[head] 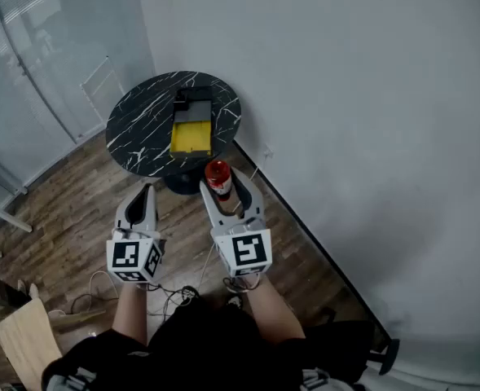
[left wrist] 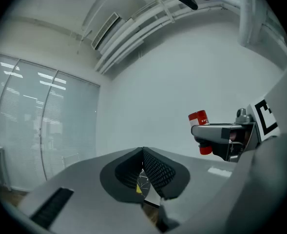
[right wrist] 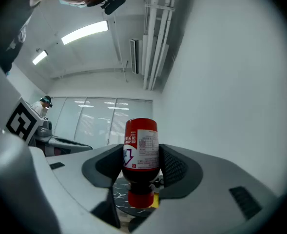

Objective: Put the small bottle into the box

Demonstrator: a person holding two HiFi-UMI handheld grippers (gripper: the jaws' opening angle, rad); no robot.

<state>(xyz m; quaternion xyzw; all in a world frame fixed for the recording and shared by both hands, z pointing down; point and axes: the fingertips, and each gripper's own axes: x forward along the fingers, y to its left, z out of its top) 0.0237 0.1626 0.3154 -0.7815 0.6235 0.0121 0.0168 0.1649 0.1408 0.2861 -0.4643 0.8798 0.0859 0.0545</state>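
The small bottle (head: 217, 176), red with a white label and a red cap, hangs cap-down between the pads of my right gripper (head: 223, 187), which is shut on its body (right wrist: 141, 152). I hold it in the air in front of the near edge of the round black marble table (head: 138, 129). On that table lies the box (head: 191, 137), open, with a yellow inside and a black lid behind it. My left gripper (head: 146, 192) is level beside the right one, its pads (left wrist: 155, 169) together with nothing in them; from there the bottle (left wrist: 199, 118) shows at the right.
A white wall (head: 345, 96) runs close along the right of the table. A glass partition (head: 36, 55) stands at the left. The wooden floor (head: 68, 210) carries loose cables (head: 93, 300) near the person's feet and a piece of cardboard (head: 28, 340) at lower left.
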